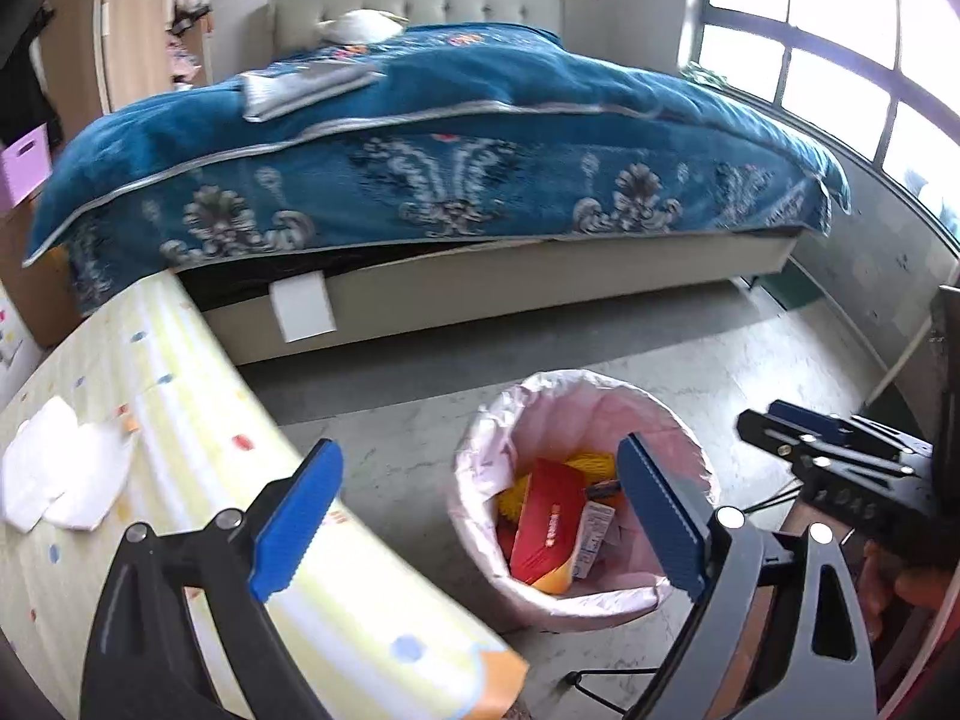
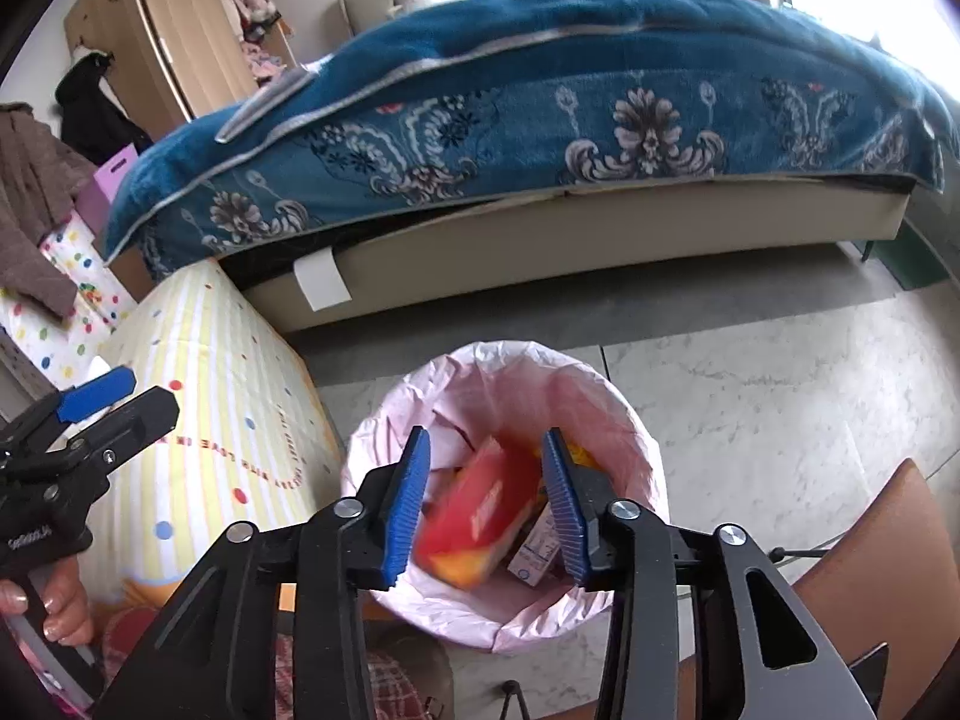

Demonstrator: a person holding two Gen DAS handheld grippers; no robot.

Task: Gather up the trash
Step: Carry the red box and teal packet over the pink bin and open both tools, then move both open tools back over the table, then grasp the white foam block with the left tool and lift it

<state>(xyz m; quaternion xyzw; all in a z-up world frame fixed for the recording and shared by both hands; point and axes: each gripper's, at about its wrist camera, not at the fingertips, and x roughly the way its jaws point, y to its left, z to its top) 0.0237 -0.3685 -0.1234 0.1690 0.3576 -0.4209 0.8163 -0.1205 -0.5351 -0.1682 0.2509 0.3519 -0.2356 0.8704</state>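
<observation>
My right claw (image 2: 486,504) hangs spread over the pink-lined bin (image 2: 624,420) at lower centre, red box (image 2: 480,504) inside; my left claw (image 1: 480,522) is spread, empty, beside the bench (image 1: 180,420).

Bright daylight from the window (image 1: 840,60), blown out white at upper right in the right wrist view. Soft shadow under the bed (image 1: 480,276). Strong fisheye bending, dark corners. Motion blur on the red box (image 2: 474,516); mild smear across the table (image 1: 180,420) edge.
</observation>
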